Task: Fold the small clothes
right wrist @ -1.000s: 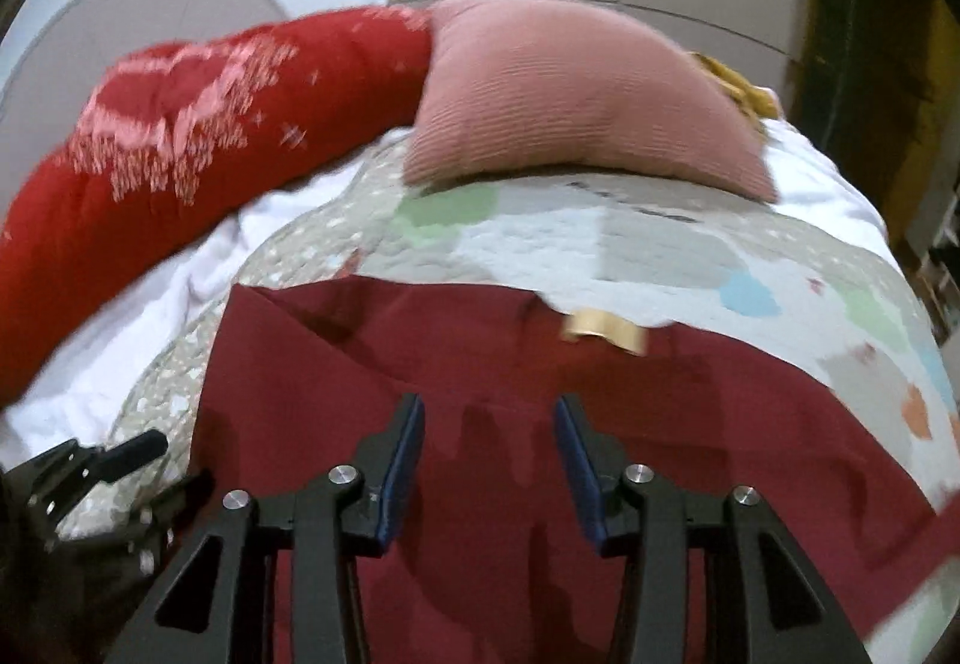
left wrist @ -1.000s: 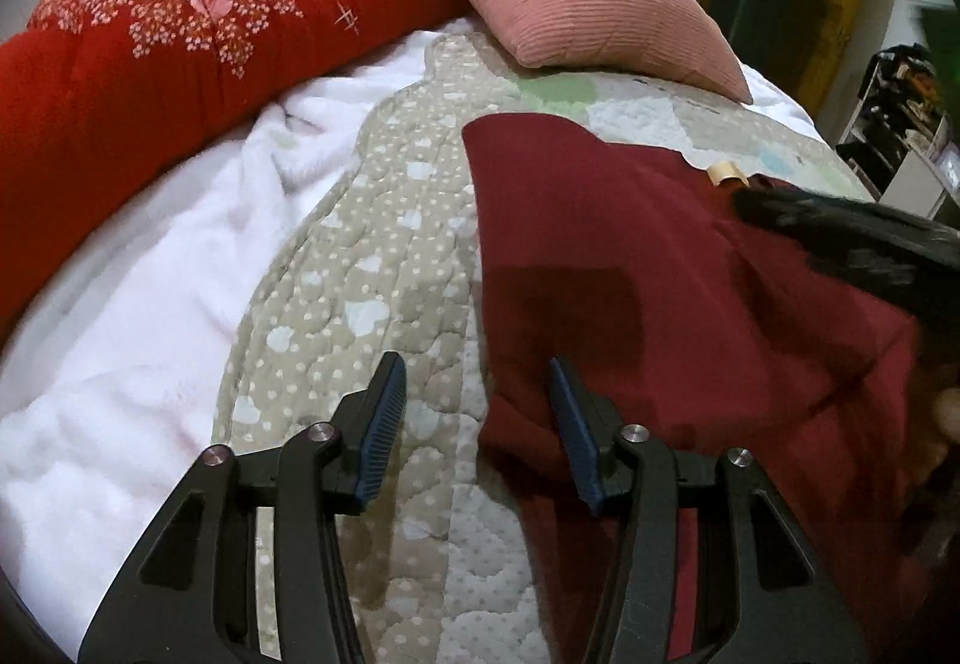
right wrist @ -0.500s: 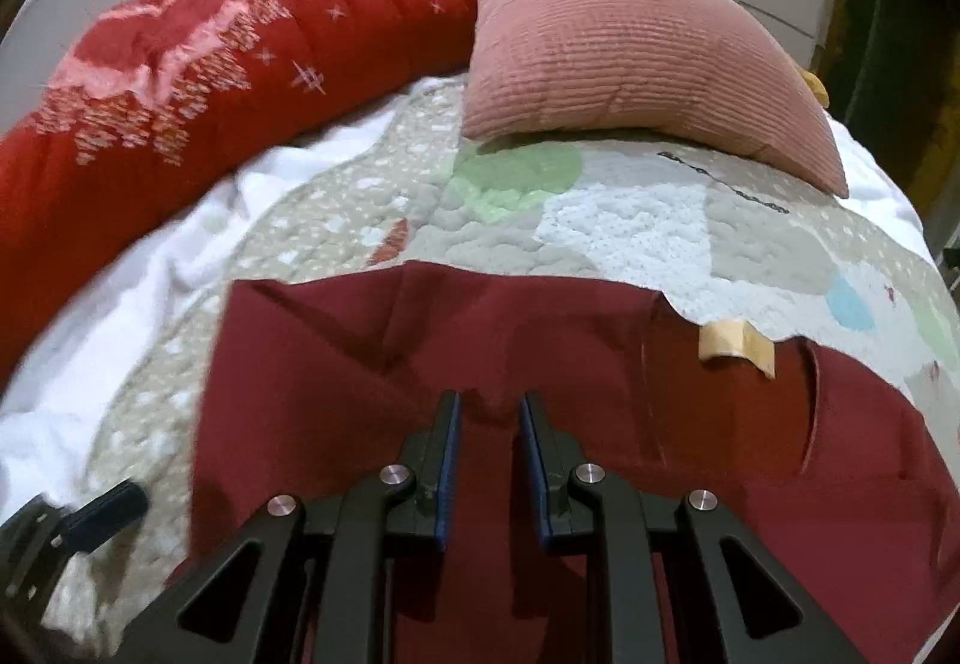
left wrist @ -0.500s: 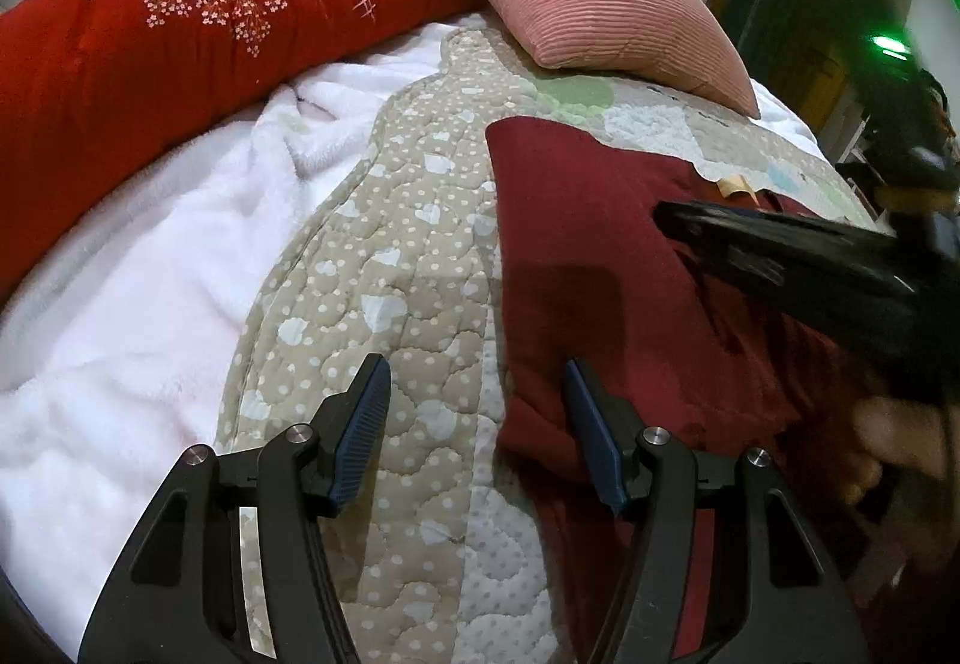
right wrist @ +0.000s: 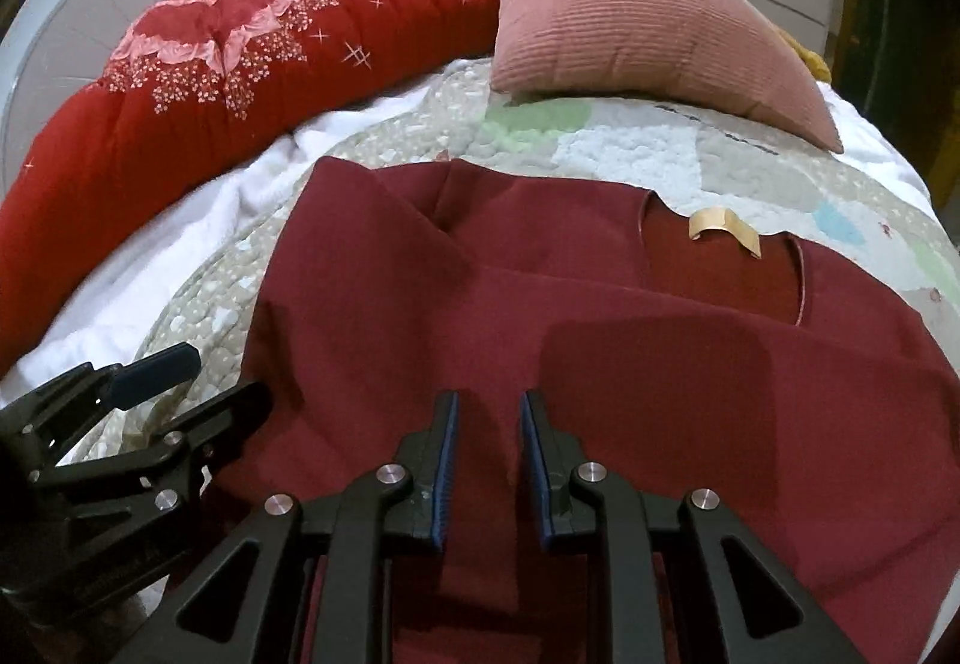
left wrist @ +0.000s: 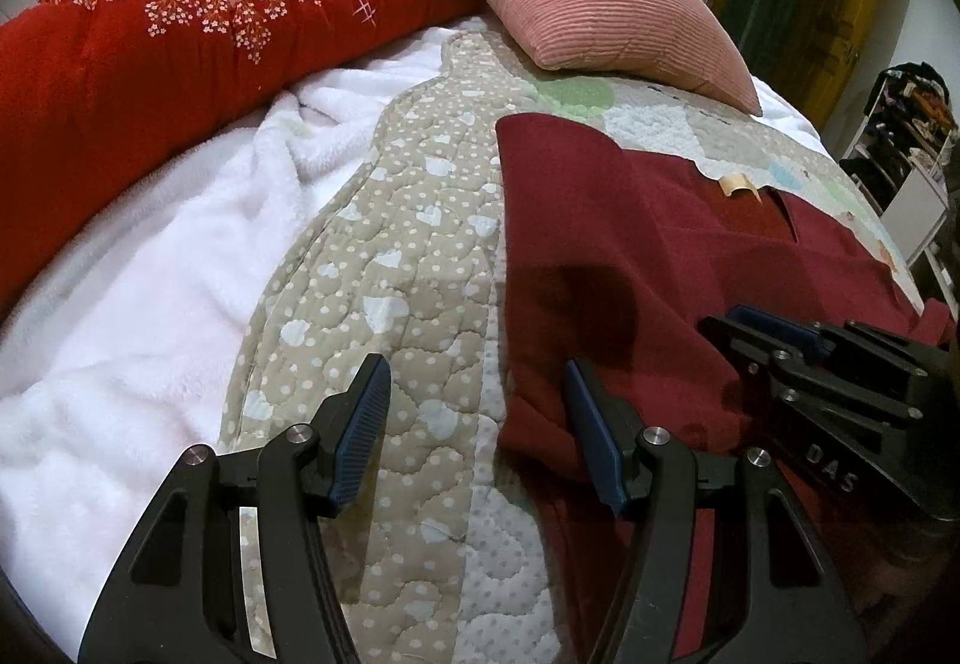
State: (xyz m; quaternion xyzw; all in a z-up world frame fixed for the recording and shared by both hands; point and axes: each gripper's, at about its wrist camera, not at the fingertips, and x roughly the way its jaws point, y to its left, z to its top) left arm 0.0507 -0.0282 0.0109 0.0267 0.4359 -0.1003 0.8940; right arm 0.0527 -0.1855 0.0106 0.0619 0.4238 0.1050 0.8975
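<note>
A dark red garment [left wrist: 630, 256] lies on the quilted bed, with a tan neck label [left wrist: 738, 182]. It also shows in the right wrist view [right wrist: 600, 340], its left part folded over, label [right wrist: 723, 227] at the neckline. My left gripper [left wrist: 474, 430] is open and empty, straddling the garment's left edge above the quilt. My right gripper [right wrist: 487, 454] has its jaws narrowly apart with a ridge of the red cloth between them; it shows in the left wrist view [left wrist: 774, 328] low on the garment's right.
A pink ribbed pillow [right wrist: 636, 33] and a long red floral quilt roll [right wrist: 210, 87] lie at the far side. A white fleece blanket [left wrist: 132, 274] covers the bed's left. The patterned quilt [left wrist: 390, 256] lies under the garment. Shelves [left wrist: 912, 123] stand at the right.
My right gripper closed from wide open to a narrow gap and came down onto the garment. A fold now lies over the garment's left part. My left gripper stayed open, shifting slightly.
</note>
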